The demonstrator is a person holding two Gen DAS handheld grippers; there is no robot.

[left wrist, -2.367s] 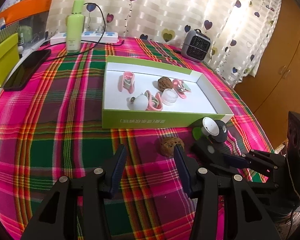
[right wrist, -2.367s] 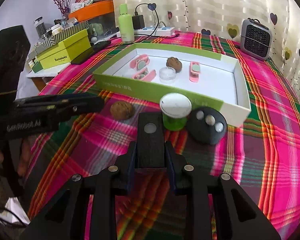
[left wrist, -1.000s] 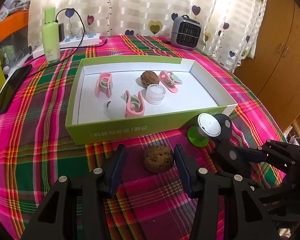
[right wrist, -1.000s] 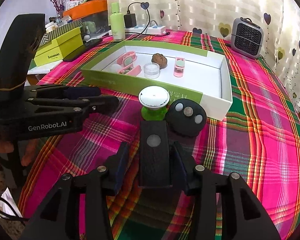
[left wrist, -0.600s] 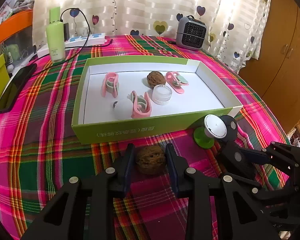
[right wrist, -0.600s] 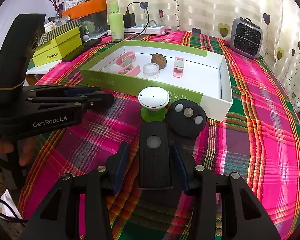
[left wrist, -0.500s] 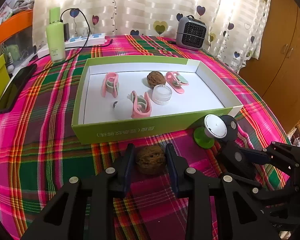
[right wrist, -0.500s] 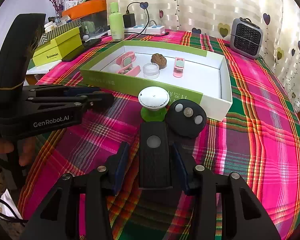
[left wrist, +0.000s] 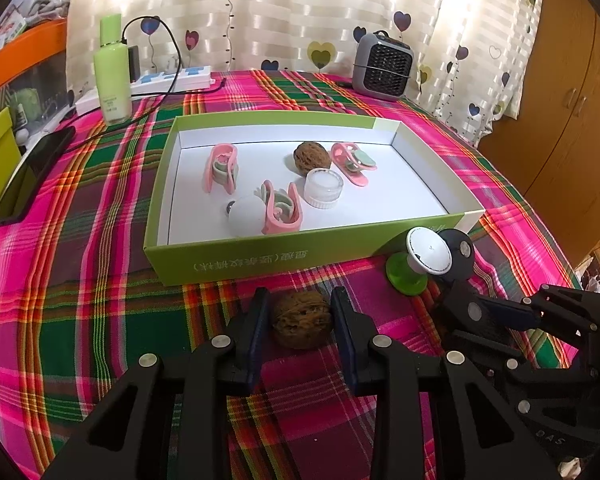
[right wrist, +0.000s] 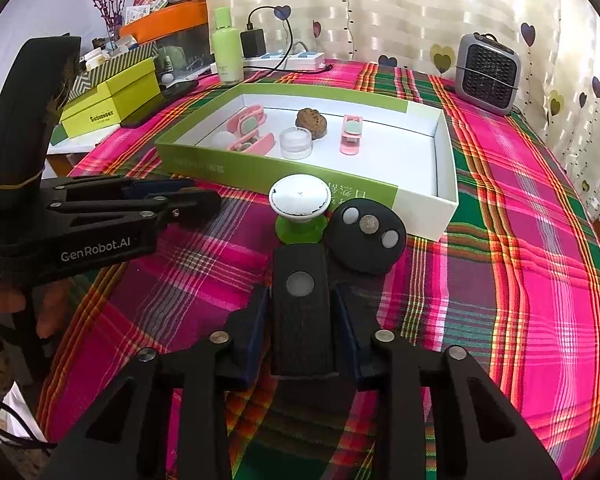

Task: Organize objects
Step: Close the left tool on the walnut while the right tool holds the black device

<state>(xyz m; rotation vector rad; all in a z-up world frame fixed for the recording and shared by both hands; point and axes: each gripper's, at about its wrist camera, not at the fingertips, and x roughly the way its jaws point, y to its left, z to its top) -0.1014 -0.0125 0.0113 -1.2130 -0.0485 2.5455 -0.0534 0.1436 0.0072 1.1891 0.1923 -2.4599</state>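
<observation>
Walnut (left wrist: 301,319) lies before the box (left wrist: 260,254), clips (left wrist: 282,211) inside

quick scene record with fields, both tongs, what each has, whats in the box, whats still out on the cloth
left tongs: shut on walnut, walnut resting on the tablecloth
right tongs: shut on black block
green box: three pink clips, a second walnut, clear jar, white ball
outside the box: white-topped green knob, round black disc
far edge: green bottle, power strip, grey heater
</observation>
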